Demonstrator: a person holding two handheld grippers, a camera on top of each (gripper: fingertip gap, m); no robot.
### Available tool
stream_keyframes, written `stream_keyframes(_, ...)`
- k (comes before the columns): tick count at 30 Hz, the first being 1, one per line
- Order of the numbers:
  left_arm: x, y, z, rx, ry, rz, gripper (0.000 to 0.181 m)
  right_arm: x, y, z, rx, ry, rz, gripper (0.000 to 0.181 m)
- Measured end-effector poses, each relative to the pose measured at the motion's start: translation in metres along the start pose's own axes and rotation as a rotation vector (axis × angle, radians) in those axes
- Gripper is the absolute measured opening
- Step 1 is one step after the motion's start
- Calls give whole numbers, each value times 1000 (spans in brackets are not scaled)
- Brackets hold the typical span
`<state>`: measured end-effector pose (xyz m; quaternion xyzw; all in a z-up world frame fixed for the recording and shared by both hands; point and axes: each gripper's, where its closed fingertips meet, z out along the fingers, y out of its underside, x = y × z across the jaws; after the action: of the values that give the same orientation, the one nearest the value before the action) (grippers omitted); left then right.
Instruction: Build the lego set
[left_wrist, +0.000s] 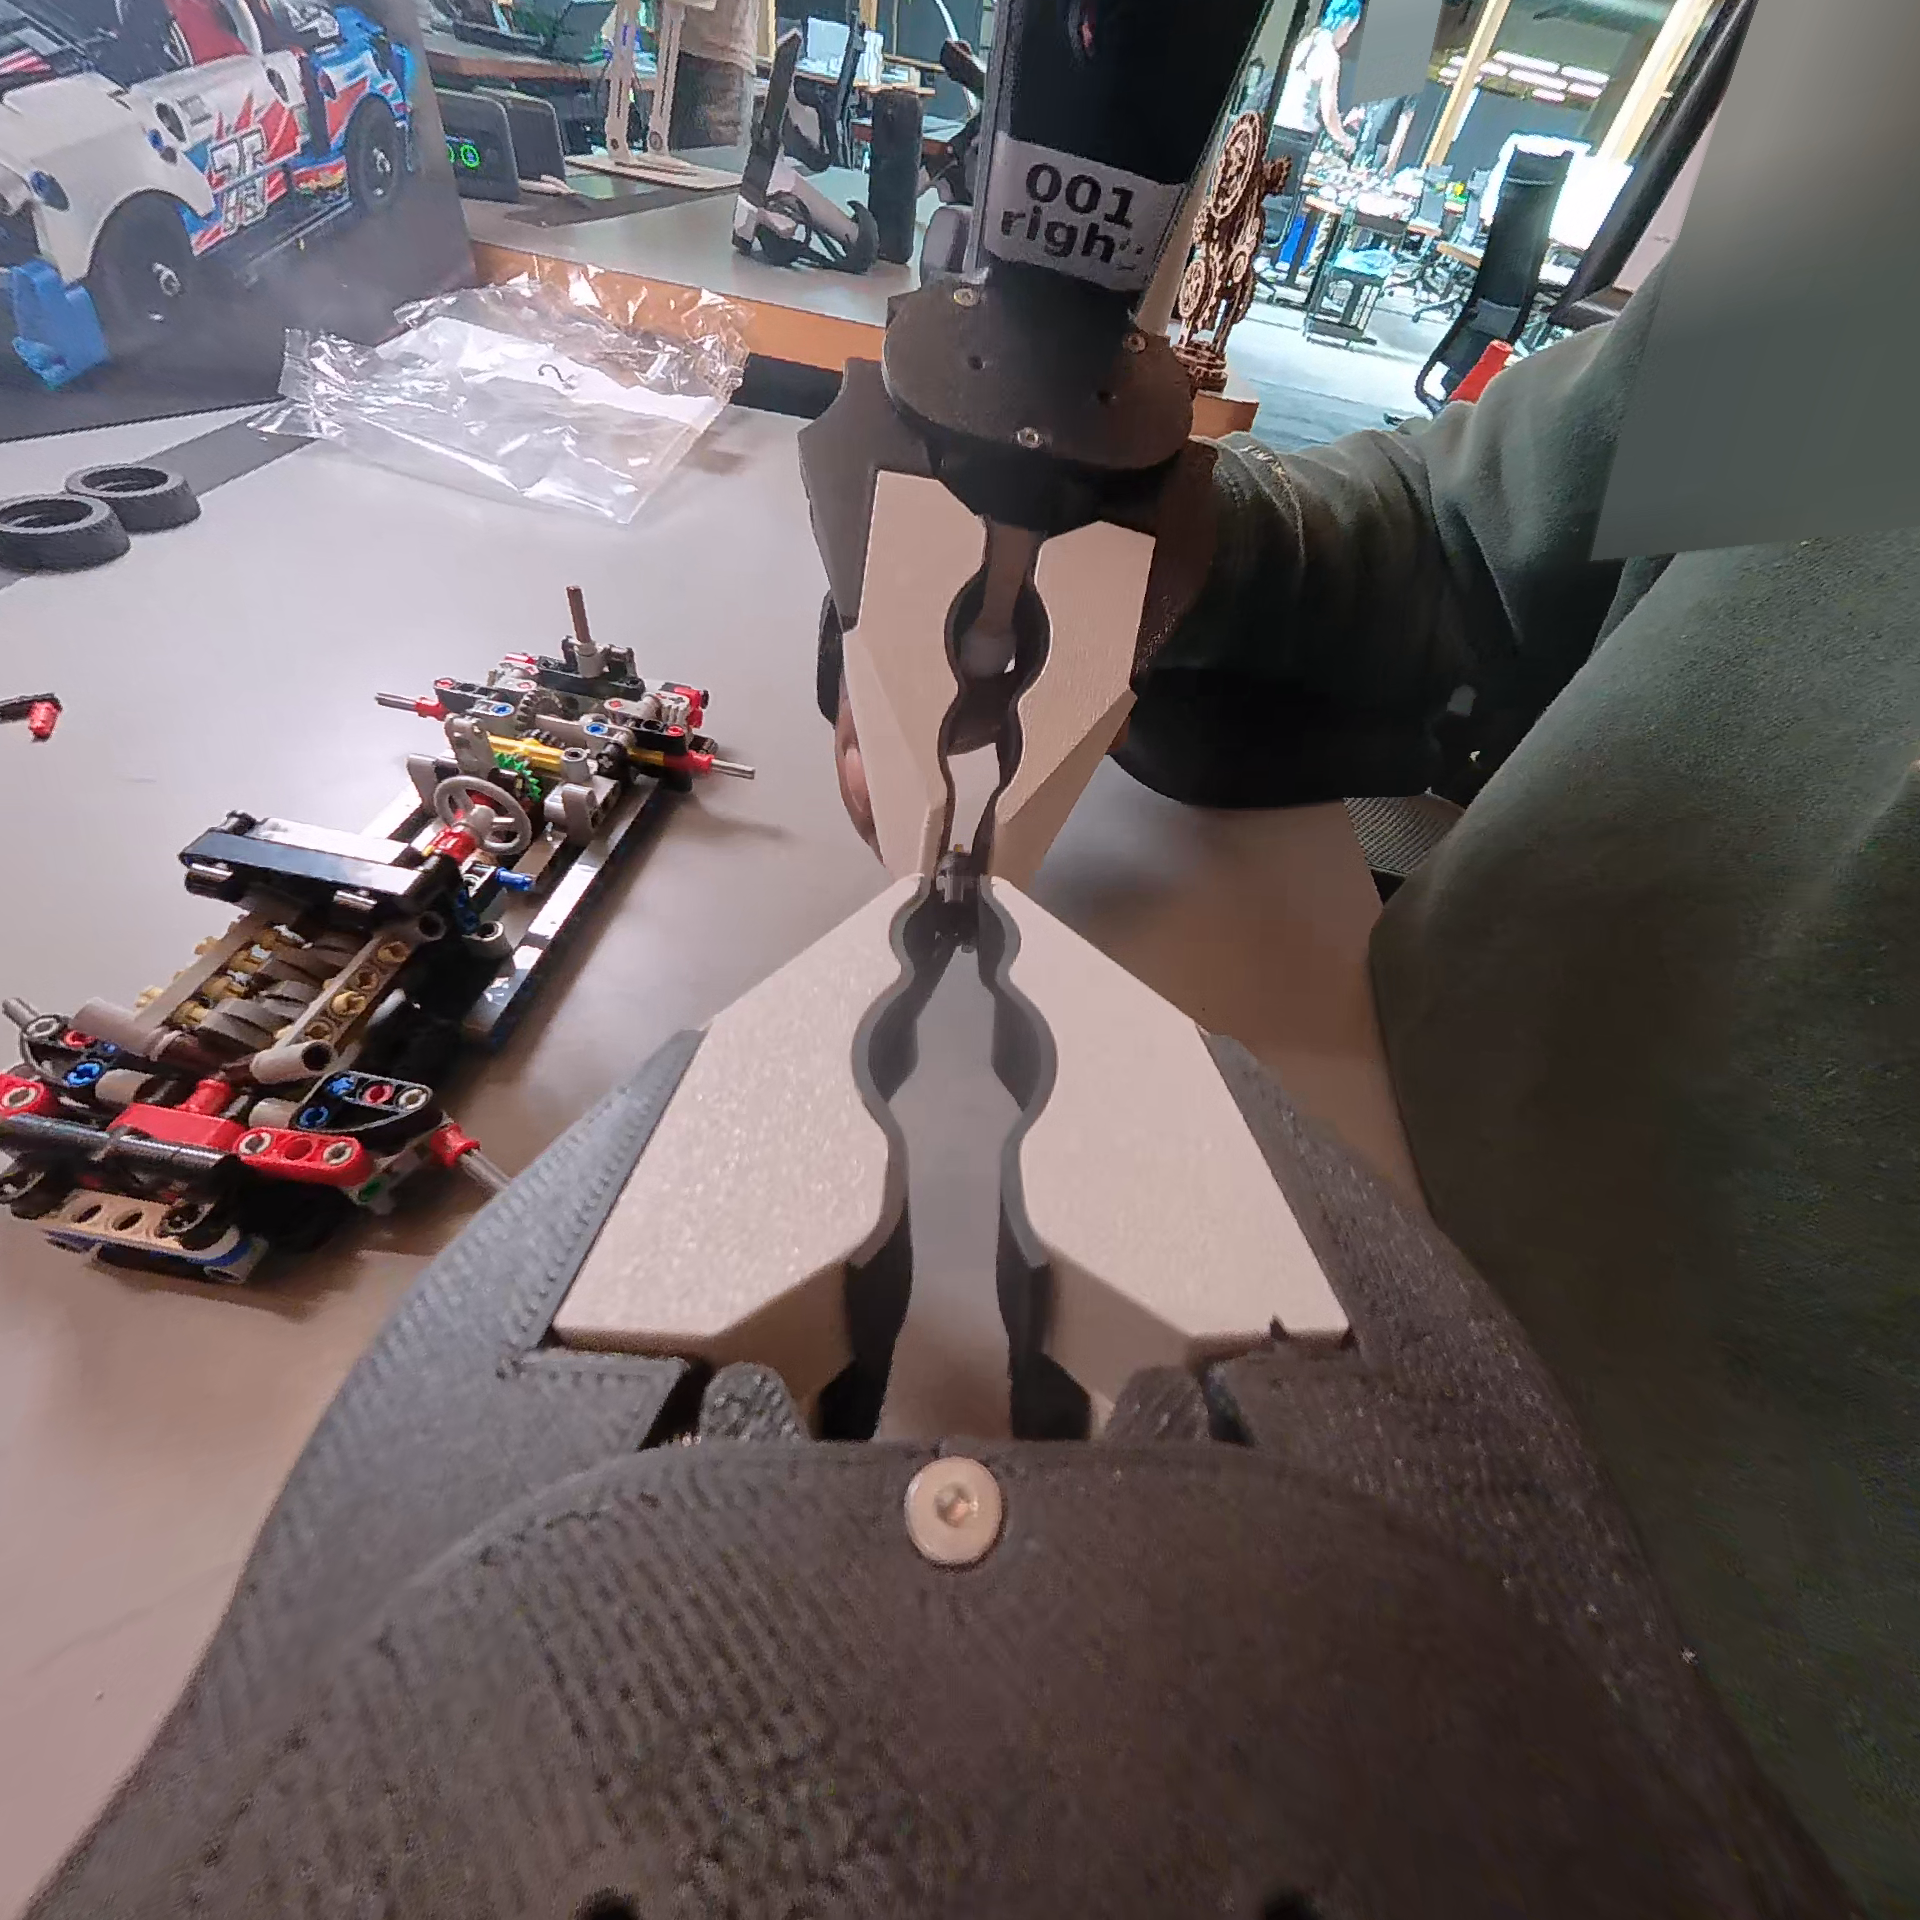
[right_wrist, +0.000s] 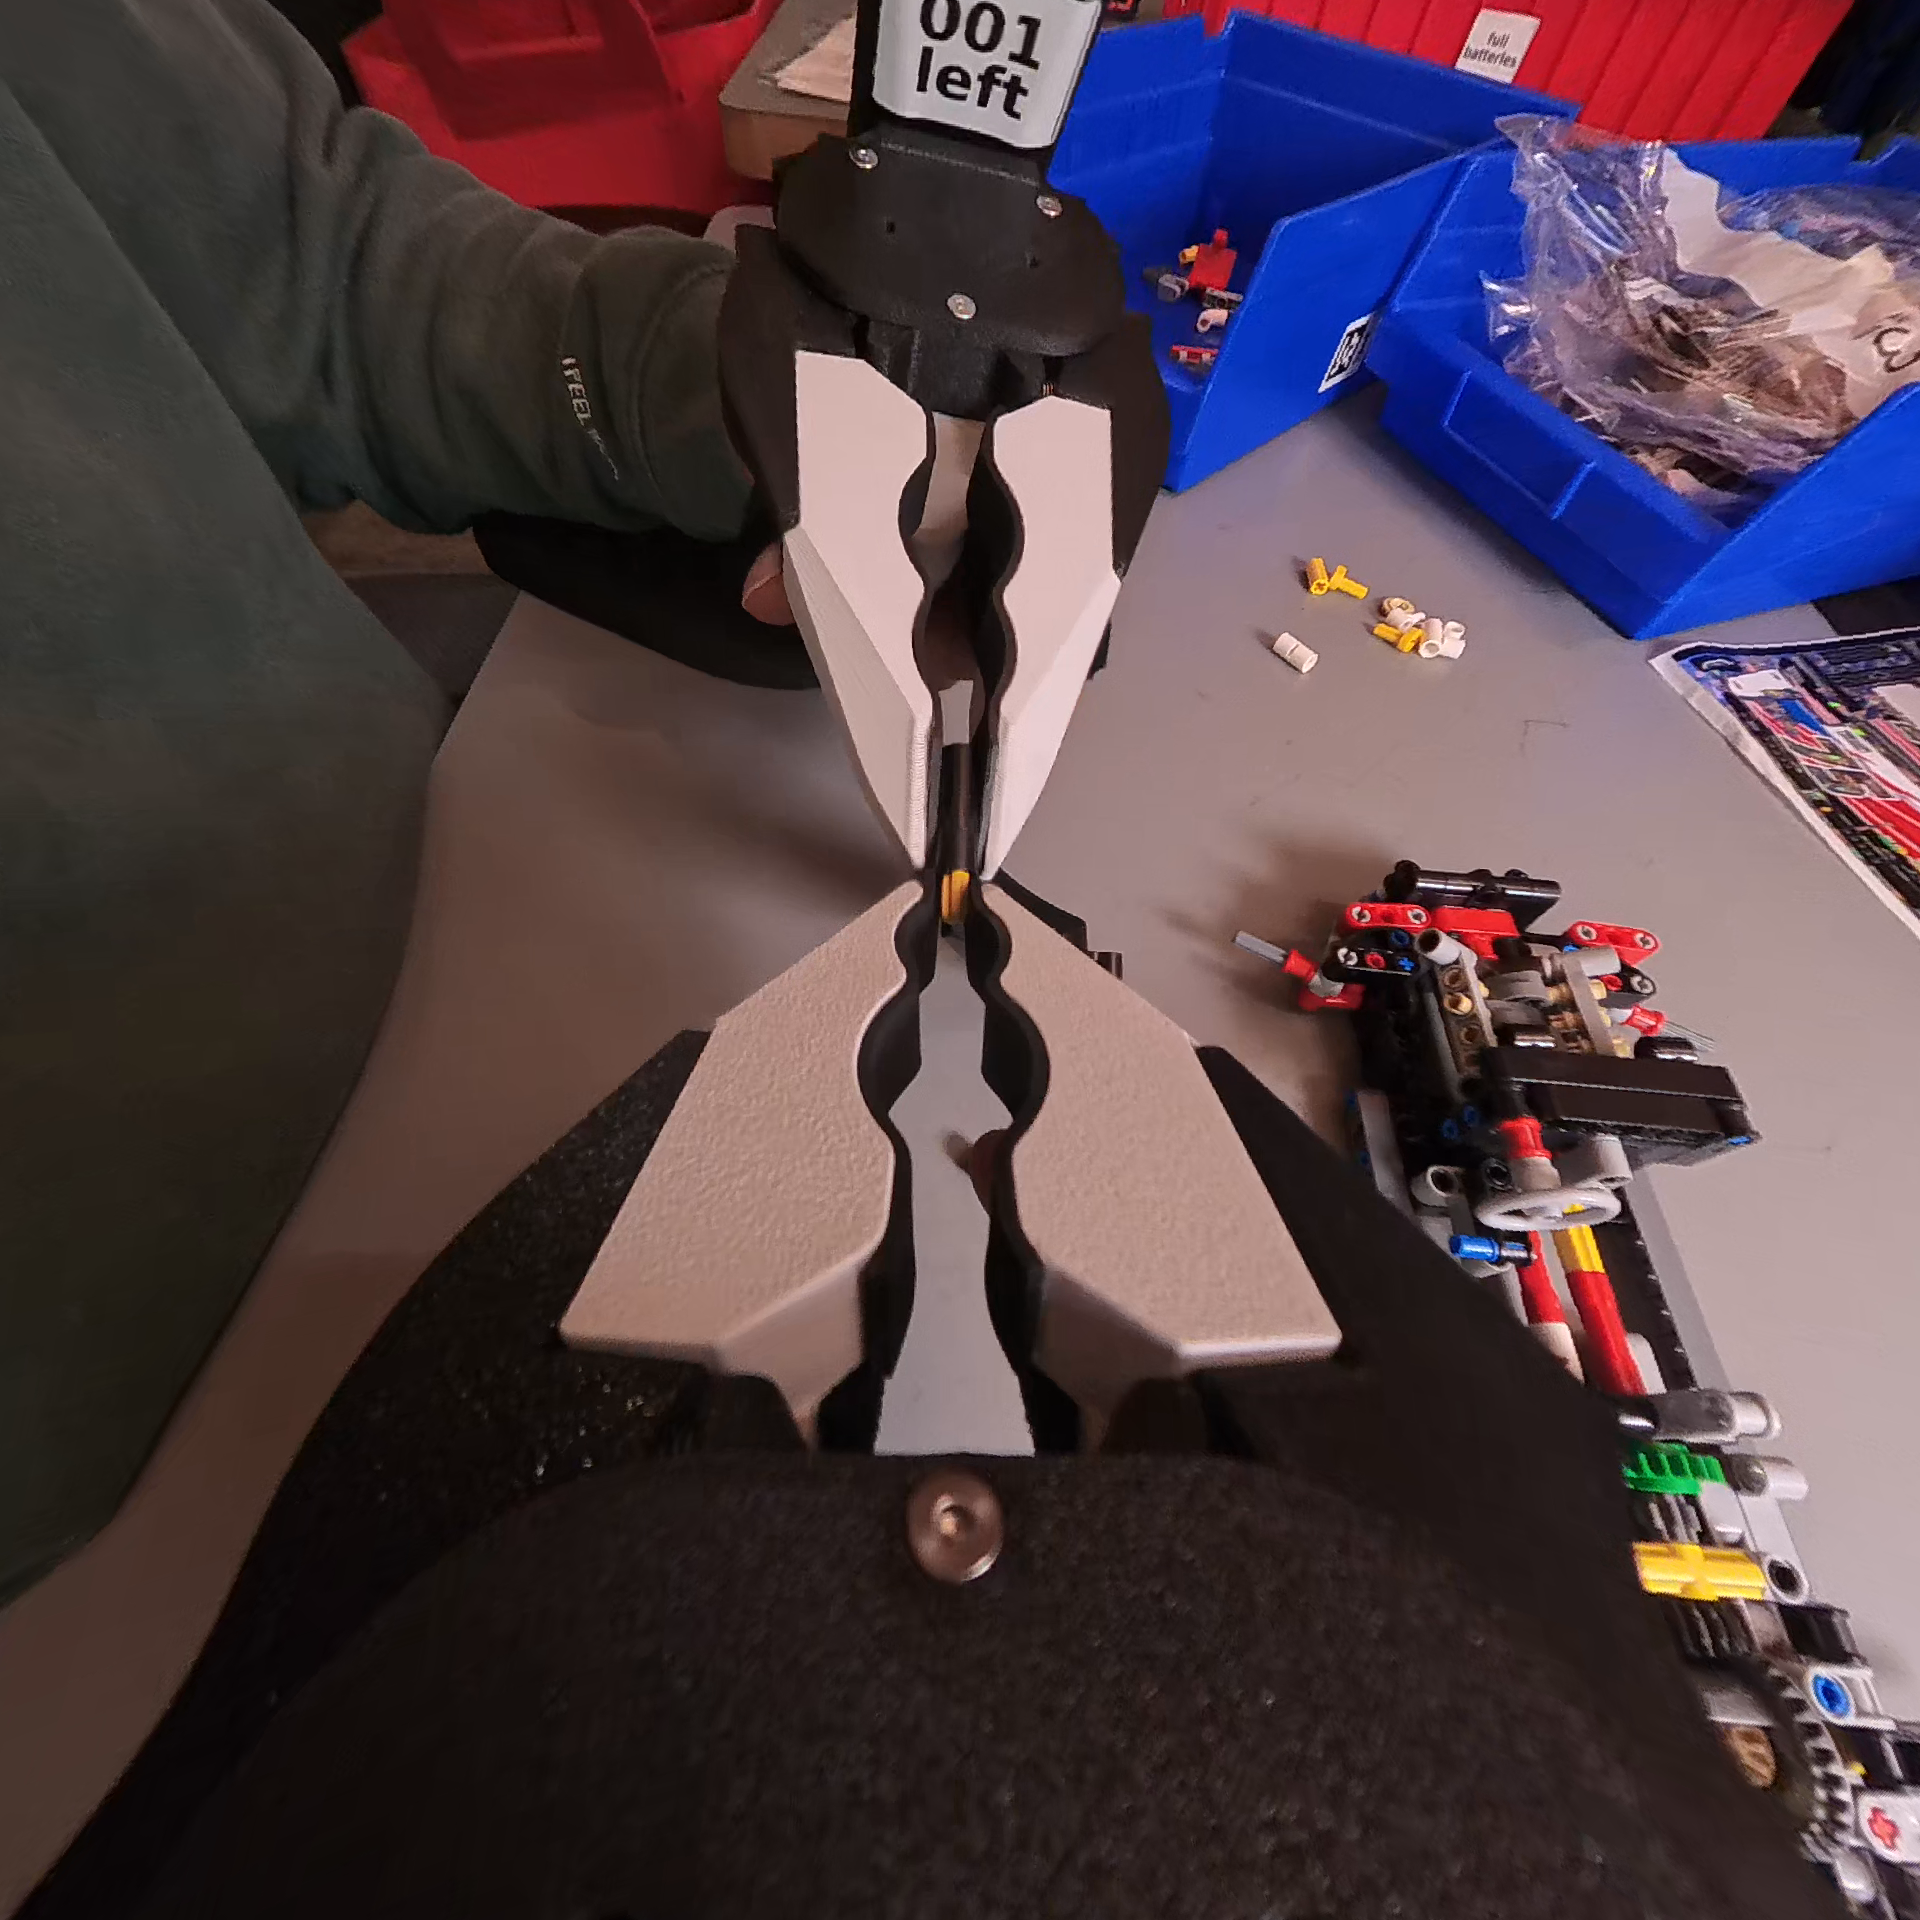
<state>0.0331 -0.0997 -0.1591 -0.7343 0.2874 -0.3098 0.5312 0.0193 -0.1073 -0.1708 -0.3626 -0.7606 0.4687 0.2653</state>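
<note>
The left gripper (left_wrist: 951, 883) was held tip to tip with the right gripper (right_wrist: 951, 914) above the grey table (left_wrist: 312, 623), both sets of fingers pressed nearly together on small parts. In the right wrist view, a black rod-like piece (right_wrist: 956, 790) was seen pinched in the left gripper's tips, and a small yellow piece (right_wrist: 952, 891) was pinched in the right gripper's tips, at the point where the two met. Whether the yellow piece was already seated on the black piece could not be told. The step in hand was judged to be the joining of these two small parts in the air, clear of the main build. The partly built car chassis (left_wrist: 343, 966) lay untouched on the table, at about nine o'clock from the gripper tips in the left wrist view and at about four o'clock in the right wrist view. A frame, gears, a grey steering wheel (left_wrist: 480, 810) and red and black beams were already fitted to it. No wheels or body panels were mounted: two black tyres (left_wrist: 94, 509) lay apart at ten o'clock in the left wrist view. Loose yellow and white connectors (right_wrist: 1392, 618) lay at two o'clock in the right wrist view, near blue bins (right_wrist: 1558, 343) that held further pieces and a plastic bag (right_wrist: 1704, 312). An emptied clear bag (left_wrist: 499, 395) lay at eleven o'clock in the left wrist view. The build was judged to be partway through, with much left.
</note>
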Motion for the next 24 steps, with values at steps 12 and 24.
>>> stream_keyframes(12, -3, -3, -2, 31, -33, 44, 4, 4, -2, 0, -7, 41, -16, 2)
stream_keyframes(24, -4, -19, -9, 131, -20, -2, 5, 10, -7, -8, 73, 51, -28, 3)
